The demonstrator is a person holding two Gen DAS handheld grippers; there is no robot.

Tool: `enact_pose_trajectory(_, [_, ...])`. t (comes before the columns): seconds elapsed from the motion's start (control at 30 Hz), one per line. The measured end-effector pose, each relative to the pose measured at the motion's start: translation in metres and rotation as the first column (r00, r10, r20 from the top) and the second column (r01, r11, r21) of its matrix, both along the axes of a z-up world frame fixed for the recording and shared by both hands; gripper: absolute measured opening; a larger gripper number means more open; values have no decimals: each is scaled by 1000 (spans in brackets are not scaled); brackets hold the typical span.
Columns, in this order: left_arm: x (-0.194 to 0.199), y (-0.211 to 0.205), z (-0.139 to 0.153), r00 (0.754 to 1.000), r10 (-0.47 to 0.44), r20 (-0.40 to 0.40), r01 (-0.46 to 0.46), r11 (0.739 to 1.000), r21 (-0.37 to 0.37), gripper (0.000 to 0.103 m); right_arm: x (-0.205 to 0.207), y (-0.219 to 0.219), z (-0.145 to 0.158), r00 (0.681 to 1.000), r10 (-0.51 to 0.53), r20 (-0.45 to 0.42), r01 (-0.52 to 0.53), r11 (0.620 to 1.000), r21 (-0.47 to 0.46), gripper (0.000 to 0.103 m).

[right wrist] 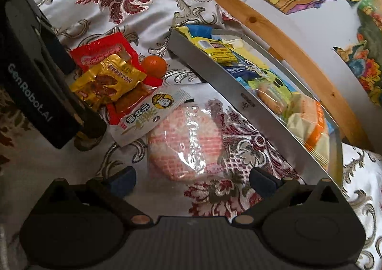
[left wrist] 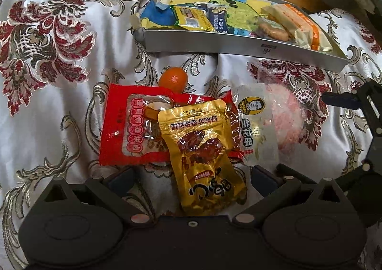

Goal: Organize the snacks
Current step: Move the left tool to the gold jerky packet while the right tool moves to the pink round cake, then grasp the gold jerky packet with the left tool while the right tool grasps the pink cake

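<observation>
While both tools hang over the patterned cloth (left wrist: 59,93), I see my left gripper (left wrist: 191,180) spread wide, its two blue pads on either side of the gold snack pouch (left wrist: 203,150) without pressing it; the pouch's lower end lies between them. Whether a pad grazes the foil I cannot tell. Just ahead of that gripper the pouch overlaps a red packet (left wrist: 124,129), and a small orange fruit (left wrist: 172,79) sits beyond the packet's far edge. Ahead and to its right lies a white sachet (left wrist: 253,126), touching the red packet's edge.

My right gripper (right wrist: 192,180) is also released, fingers wide apart and holding nothing. Directly ahead of it, between the lines of the fingers but short of the pads, rests a clear-wrapped pink round cake (right wrist: 186,143), partly under the white sachet. Farther ahead and to the right runs the grey tray (right wrist: 241,100), already holding several wrapped snacks, against a wooden rail (right wrist: 286,38).
</observation>
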State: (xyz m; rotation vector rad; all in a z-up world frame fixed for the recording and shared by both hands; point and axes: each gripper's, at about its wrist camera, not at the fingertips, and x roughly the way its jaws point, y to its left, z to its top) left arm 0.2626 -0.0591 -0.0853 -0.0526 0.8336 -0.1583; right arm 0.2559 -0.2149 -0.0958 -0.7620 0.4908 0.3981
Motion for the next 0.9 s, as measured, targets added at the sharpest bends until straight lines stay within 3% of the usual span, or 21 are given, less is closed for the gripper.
enact_pose_trajectory(0.37, [5, -8, -5, 1000, -18, -9, 18, 998, 62, 102, 16, 9, -10, 993, 97, 69, -96, 995, -21, 103])
enact_pose_trajectory(0.7, [5, -7, -5, 1000, -14, -5, 14, 998, 57, 101, 30, 1, -6, 996, 88, 1, -87, 994, 68, 102])
enact_pose_trajectory(0.9, [5, -6, -5, 1000, -13, -1, 13, 998, 62, 99, 25, 5, -5, 992, 125, -19, -124, 991, 49, 87])
